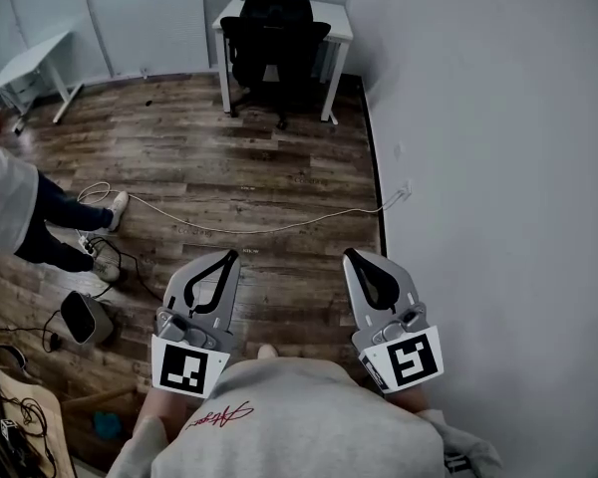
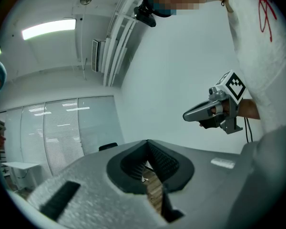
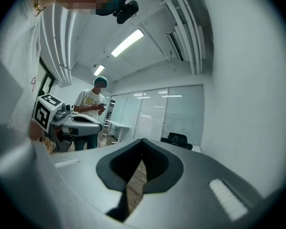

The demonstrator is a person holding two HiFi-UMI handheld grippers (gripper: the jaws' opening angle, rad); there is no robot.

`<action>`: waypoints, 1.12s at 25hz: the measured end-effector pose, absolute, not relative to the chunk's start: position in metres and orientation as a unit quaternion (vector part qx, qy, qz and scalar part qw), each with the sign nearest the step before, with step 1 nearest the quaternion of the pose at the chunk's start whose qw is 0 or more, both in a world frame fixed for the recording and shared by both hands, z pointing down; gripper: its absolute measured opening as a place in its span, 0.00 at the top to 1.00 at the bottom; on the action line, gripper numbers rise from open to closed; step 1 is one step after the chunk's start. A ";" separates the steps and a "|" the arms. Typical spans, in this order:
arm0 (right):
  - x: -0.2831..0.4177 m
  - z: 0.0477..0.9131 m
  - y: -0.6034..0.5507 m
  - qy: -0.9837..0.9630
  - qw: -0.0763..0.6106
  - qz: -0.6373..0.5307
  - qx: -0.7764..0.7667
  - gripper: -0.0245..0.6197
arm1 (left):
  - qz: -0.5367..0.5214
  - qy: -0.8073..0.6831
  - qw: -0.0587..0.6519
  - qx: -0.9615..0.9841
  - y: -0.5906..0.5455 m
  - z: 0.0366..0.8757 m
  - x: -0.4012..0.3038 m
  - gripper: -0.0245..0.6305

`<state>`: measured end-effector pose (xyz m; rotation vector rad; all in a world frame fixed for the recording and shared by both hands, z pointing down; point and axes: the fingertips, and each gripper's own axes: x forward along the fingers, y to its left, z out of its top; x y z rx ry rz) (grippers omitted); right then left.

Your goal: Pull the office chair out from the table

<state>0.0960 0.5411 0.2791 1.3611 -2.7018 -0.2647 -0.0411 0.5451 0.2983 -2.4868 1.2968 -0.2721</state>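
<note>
Wood-plank floor (image 1: 229, 157) stretches ahead of me to the far end of the room, where the office chair (image 1: 275, 53) stands pushed in against the white table (image 1: 337, 20), its black back facing me. Nothing of the job looks done. The chair is not yet pulled out, so the approach, the grip and the pull are all ahead of me. I hold my left gripper (image 1: 228, 257) and right gripper (image 1: 350, 255) side by side, low and close to my body, both pointing level toward the chair. Each has its jaws closed together on nothing. The chair lies well apart from both, straight ahead across the floor, and a white cable (image 1: 239, 228) lies across the boards between us.
</note>
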 end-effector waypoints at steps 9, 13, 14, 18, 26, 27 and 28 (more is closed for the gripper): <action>0.100 0.269 0.539 -0.875 0.043 -0.098 0.471 0.96 | -0.086 0.444 0.150 -0.879 0.540 0.301 -0.043 0.97; 0.103 0.268 0.535 -0.871 0.038 -0.094 0.481 0.96 | -0.087 0.441 0.148 -0.881 0.537 0.303 -0.044 0.97; 0.104 0.269 0.532 -0.870 0.040 -0.095 0.482 0.96 | -0.087 0.442 0.146 -0.881 0.535 0.304 -0.044 0.97; 0.099 0.273 0.525 -0.870 0.042 -0.097 0.481 0.96 | -0.097 0.441 0.150 -0.880 0.529 0.308 -0.050 0.97; 0.098 0.256 0.501 -0.871 0.026 -0.109 0.477 0.96 | -0.090 0.455 0.153 -0.873 0.507 0.294 -0.056 0.97; 0.099 0.255 0.497 -0.871 0.024 -0.109 0.478 0.96 | -0.087 0.456 0.153 -0.872 0.503 0.292 -0.056 0.97; 0.101 0.254 0.492 -0.870 0.023 -0.109 0.479 0.96 | -0.086 0.458 0.153 -0.872 0.499 0.291 -0.055 0.97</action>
